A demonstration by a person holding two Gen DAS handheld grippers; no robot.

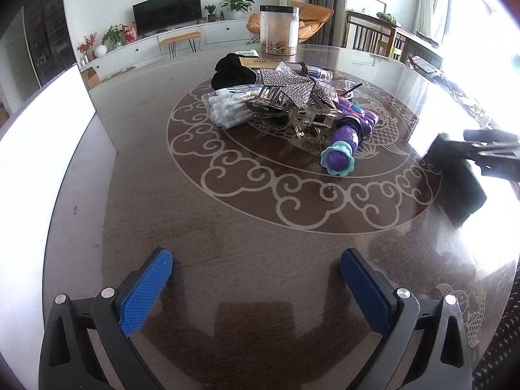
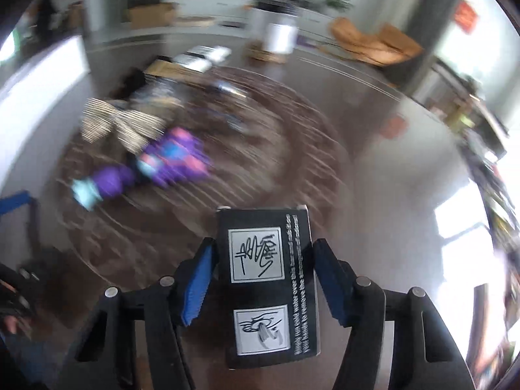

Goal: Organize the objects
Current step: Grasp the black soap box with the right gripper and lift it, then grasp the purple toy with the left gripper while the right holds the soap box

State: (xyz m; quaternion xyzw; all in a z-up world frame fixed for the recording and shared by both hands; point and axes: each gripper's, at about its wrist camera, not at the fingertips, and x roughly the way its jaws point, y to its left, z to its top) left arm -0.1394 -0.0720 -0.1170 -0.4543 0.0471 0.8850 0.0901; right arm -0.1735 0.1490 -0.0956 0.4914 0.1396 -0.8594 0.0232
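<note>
My right gripper (image 2: pixel 261 279) clamped its fingers (image 2: pixel 198 279) on a black box (image 2: pixel 266 279) above the table (image 1: pixel 227 260); my left gripper (image 1: pixel 256 279) hung spread, empty, near the pile (image 1: pixel 286 104).

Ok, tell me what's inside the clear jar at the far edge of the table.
The jar holds a shallow layer of brownish bits at the bottom; above that it looks empty. Its white label hides part.

gripper (image 1: pixel 256 279): black arms | blue ribbed pads (image 1: pixel 146 289) | silver screws

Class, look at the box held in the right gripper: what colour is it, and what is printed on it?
The box is black, with two white squares of hand drawings and white text; the right wrist view shows it best.
</note>
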